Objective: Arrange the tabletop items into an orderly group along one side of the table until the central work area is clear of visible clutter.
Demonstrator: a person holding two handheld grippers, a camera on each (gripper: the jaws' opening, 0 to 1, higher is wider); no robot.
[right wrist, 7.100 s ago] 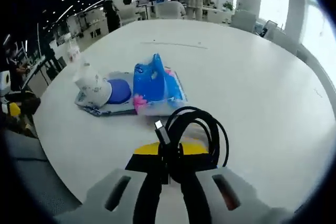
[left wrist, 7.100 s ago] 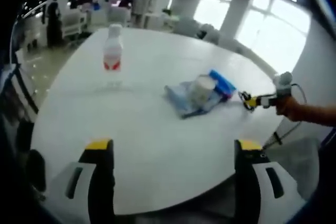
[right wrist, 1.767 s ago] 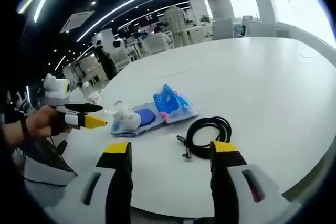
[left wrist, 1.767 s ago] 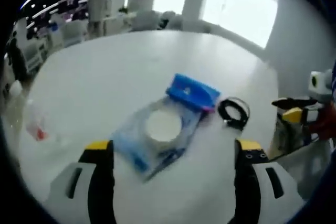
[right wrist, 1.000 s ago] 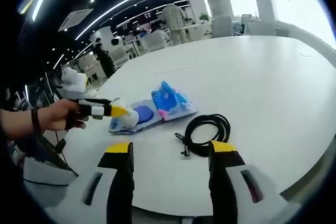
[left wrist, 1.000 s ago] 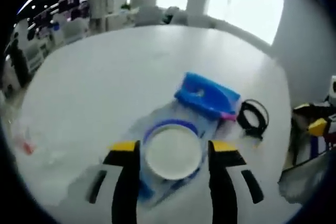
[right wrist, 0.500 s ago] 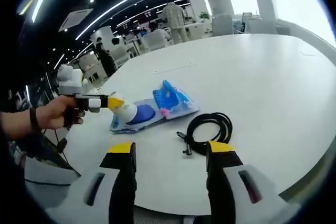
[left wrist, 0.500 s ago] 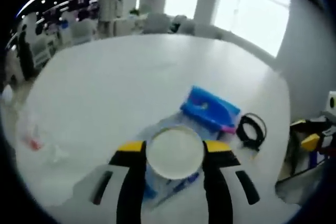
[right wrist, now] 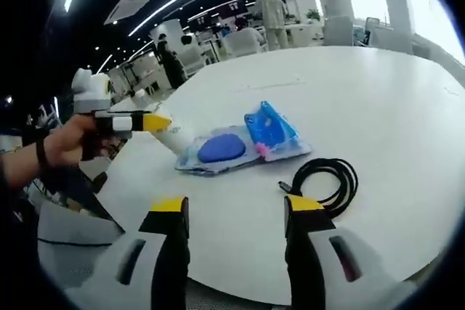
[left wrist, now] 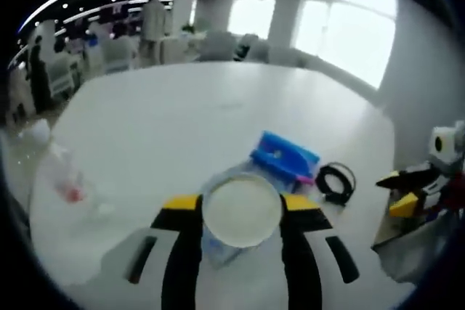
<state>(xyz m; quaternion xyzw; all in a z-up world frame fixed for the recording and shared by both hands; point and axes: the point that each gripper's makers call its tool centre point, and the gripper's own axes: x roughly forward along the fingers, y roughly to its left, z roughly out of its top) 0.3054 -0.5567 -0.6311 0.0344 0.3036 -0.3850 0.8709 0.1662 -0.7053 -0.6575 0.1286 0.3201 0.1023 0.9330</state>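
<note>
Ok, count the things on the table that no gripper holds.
4: a blurred bottle near the table edge, a flat blue-printed pouch by the left gripper, a blue packet against it, a coiled black cable beside that.

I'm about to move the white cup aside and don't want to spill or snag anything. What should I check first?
1. White cup gripped between left tool jaws: ok.
2. Cup lifted off blue pad: ok, pad exposed.
3. Right tool open and free: ok.
4. Black cable clear of cup path: ok, lies beside blue packet.
5. Water bottle upright: cannot tell, blurred.
6. Cup contents: cannot tell.
</note>
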